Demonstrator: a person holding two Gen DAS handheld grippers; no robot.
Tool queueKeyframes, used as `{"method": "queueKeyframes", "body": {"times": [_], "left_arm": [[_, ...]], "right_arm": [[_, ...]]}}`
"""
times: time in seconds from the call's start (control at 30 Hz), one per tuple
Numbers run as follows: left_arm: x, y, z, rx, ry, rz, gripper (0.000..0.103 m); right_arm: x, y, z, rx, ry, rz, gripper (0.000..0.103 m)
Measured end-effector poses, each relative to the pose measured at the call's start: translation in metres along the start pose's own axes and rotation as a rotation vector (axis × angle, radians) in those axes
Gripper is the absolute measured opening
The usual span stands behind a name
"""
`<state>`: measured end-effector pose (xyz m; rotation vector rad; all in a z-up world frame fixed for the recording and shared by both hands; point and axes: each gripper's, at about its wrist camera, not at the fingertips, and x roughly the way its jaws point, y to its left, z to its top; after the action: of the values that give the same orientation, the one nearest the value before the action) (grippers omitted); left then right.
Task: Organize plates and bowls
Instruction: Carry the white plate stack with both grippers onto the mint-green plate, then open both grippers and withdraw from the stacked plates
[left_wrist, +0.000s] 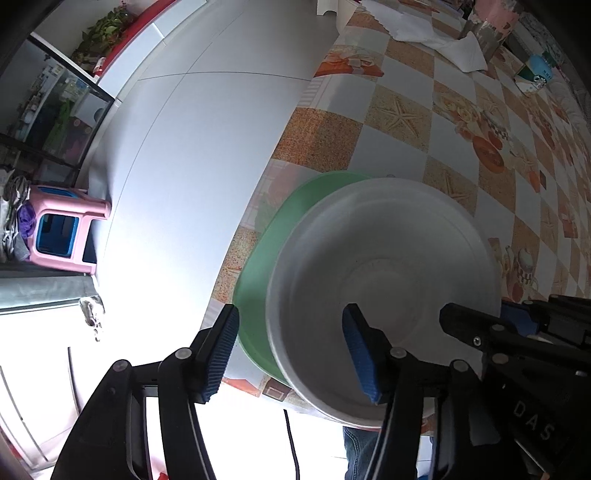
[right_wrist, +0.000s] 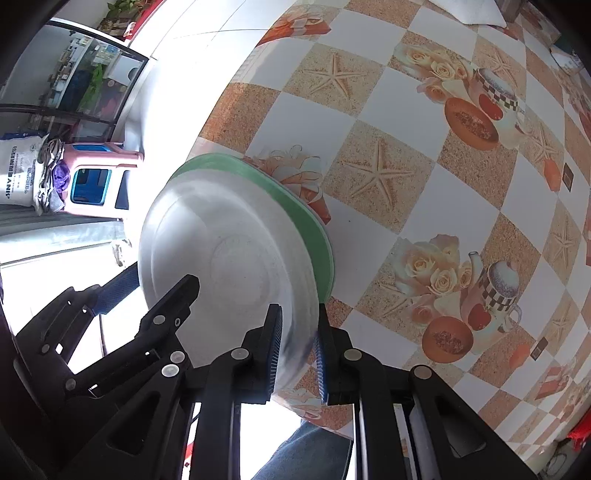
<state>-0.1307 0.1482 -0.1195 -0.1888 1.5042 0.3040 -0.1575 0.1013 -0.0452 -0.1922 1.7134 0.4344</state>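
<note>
A metal bowl (left_wrist: 384, 291) sits on a green plate (left_wrist: 280, 236) at the table's near left edge. My left gripper (left_wrist: 291, 354) is open and straddles the bowl's near-left wall, one blue pad inside, the other outside over the plate's rim. In the right wrist view the metal bowl (right_wrist: 229, 254) rests on the green plate (right_wrist: 314, 229), and my right gripper (right_wrist: 297, 354) is shut on the bowl's right rim. The left gripper's finger (right_wrist: 173, 299) reaches over the bowl from the left.
The table (right_wrist: 424, 147) has a checkered cloth with starfish and roses. At its far end lie a white cloth (left_wrist: 454, 44), a can (left_wrist: 487, 33) and a paper cup (left_wrist: 535, 74). A pink stool (left_wrist: 62, 229) stands on the floor at left.
</note>
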Motion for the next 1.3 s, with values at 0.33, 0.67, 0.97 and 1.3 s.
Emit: {"method": "queueKeyframes", "body": {"times": [0.33, 0.67, 0.97, 1.3], "left_arm": [[-0.015, 0.005, -0.003, -0.008, -0.079, 0.036, 0.091], [-0.019, 0.000, -0.018, 0.002, -0.047, 0.013, 0.103], [-0.038, -0.017, -0.026, 0.048, -0.102, 0.073, 0.103], [-0.040, -0.014, -0.032, 0.048, -0.101, 0.069, 0.103]], "right_arm": [[-0.028, -0.028, -0.012, 0.028, -0.051, -0.015, 0.069], [-0.054, -0.051, -0.029, 0.069, -0.114, -0.013, 0.102], [-0.069, -0.016, -0.036, -0.076, -0.171, -0.108, 0.102], [-0.073, -0.004, -0.040, -0.114, -0.181, -0.134, 0.102]]}}
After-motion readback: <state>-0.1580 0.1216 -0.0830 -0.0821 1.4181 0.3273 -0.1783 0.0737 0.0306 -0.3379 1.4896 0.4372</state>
